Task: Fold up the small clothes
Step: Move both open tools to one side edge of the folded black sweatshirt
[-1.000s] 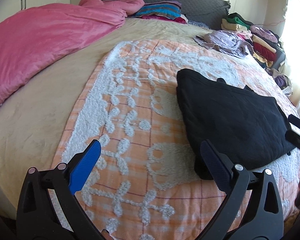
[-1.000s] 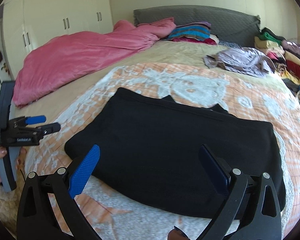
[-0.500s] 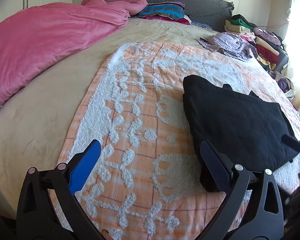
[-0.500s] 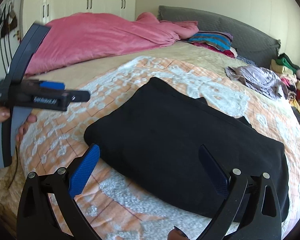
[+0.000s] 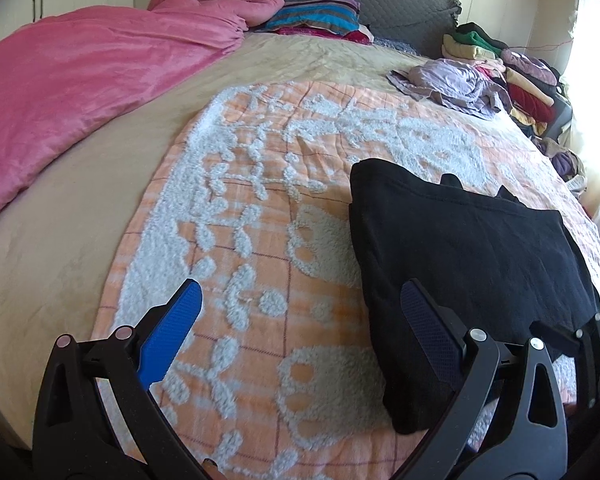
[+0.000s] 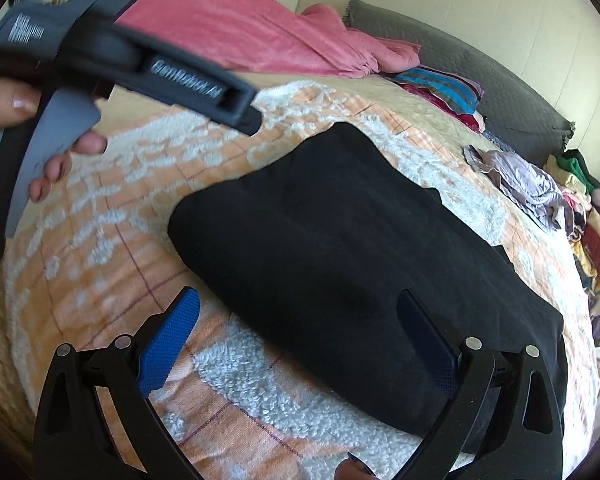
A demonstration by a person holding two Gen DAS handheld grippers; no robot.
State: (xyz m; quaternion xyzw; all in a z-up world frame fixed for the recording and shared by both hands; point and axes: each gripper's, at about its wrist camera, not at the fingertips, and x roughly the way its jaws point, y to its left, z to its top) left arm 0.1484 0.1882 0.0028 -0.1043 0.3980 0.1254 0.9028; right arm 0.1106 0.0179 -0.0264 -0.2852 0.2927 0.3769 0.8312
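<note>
Both claws are wide open and hold nothing. The left claw (image 5: 300, 316) hovers low over the orange and white blanket (image 5: 252, 240), its right finger reaching the near left edge of the black garment (image 5: 468, 264), which fills the view from two to five o'clock. Since a second ago this claw has slid right and closer, so the garment's near corner now sits just beyond its right finger.

The right claw (image 6: 300, 320) hangs above the same black garment (image 6: 352, 256), which lies folded into a thick flat rectangle from the centre out to four o'clock. This claw has swung to the right side of the garment, and the left tool, held in a hand (image 6: 28, 128), now looms large at ten o'clock.

Farther out, a pink duvet (image 5: 80, 80) lies at ten o'clock, striped pillows (image 5: 320, 20) at twelve, and a crumpled lilac garment (image 5: 452, 84) beside stacked clothes (image 5: 516, 80) at one o'clock.

Both claws closing on opposite sides suggests the next fold, or lifting the bundle away, is about to start.
</note>
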